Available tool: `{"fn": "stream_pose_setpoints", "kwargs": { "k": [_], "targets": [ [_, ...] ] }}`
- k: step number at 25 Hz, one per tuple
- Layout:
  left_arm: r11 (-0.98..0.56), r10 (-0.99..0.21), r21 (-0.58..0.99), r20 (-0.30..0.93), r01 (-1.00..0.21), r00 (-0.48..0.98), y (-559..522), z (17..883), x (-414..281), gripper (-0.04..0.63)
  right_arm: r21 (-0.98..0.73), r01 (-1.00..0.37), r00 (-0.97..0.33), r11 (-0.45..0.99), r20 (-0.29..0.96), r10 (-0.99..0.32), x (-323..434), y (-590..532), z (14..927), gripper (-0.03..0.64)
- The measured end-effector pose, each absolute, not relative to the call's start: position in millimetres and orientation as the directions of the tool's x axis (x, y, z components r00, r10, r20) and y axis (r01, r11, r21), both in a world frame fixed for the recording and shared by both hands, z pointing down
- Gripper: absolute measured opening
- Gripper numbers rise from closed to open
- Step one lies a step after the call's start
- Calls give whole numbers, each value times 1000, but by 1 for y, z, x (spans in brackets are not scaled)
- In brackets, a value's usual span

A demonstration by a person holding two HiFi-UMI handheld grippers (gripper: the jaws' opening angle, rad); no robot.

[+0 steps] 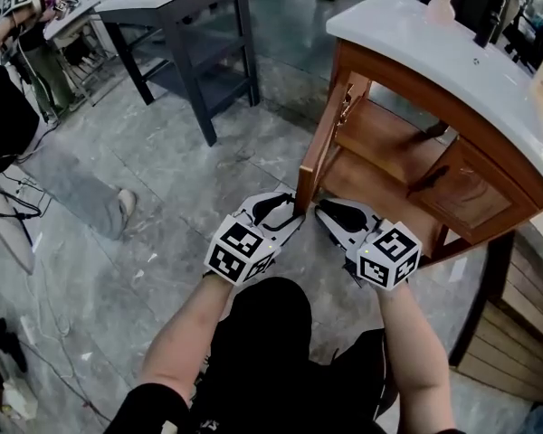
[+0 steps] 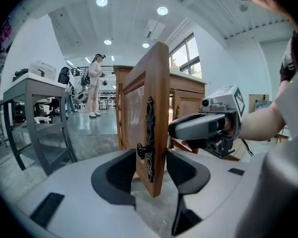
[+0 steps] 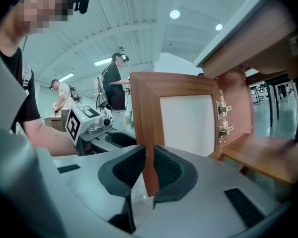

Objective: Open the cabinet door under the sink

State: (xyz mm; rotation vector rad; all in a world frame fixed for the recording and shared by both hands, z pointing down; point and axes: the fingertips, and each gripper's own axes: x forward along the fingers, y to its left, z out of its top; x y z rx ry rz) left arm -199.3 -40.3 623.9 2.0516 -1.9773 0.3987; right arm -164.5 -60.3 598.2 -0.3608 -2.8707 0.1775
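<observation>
Under the counter (image 1: 407, 43), the open cabinet door (image 1: 324, 138) stands edge-on between both grippers: right gripper (image 3: 148, 171) pinches its edge, left gripper (image 2: 151, 170) spread wide around it.

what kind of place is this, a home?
Probably a big indoor test hall, not a home: the sink cabinet stands alone on a bare grey floor, and another person wears a headset near a work table.
</observation>
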Motion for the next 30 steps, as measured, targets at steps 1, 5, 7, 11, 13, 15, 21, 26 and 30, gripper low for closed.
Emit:
{"fn": "stream_pose_setpoints", "kwargs": {
  "k": [1, 5, 7, 11, 13, 15, 21, 26, 30],
  "targets": [
    [-22, -926, -3, 376, -1000, 19, -40, 625, -201, 201, -161, 211, -946, 964, 215, 243, -161, -66, 598, 64],
    [56, -923, -7, 382, -998, -55, -37, 625, -215, 197, -121, 149, -960, 981, 219, 172, -148, -84, 596, 55],
    [102, -918, -25, 383, -995, -103, -34, 625, -225, 198, -95, 119, -964, 988, 228, 138, -142, -92, 598, 54],
    [191, -903, -42, 383, -981, -193, -28, 626, -248, 190, -87, 56, -967, 995, 244, 75, -131, -109, 605, 52],
    [190, -905, -35, 380, -981, -189, -28, 625, -250, 190, -89, 37, -968, 995, 246, 58, -129, -113, 606, 52],
    [202, -902, -45, 380, -978, -203, -26, 625, -250, 190, -85, 24, -969, 996, 242, 44, -129, -117, 605, 51],
    [275, -902, -41, 335, -961, -272, -1, 599, -237, 154, -92, -9, -977, 996, 212, 11, -128, -121, 598, 44],
    [143, -946, -25, 289, -989, -144, -20, 563, -188, 100, -95, -74, -980, 993, 192, -55, -117, -134, 587, 41],
    [52, -962, -33, 268, -998, -59, -62, 546, -163, 98, -68, -149, -973, 986, 190, -134, -94, -158, 578, 41]
  ]
}}
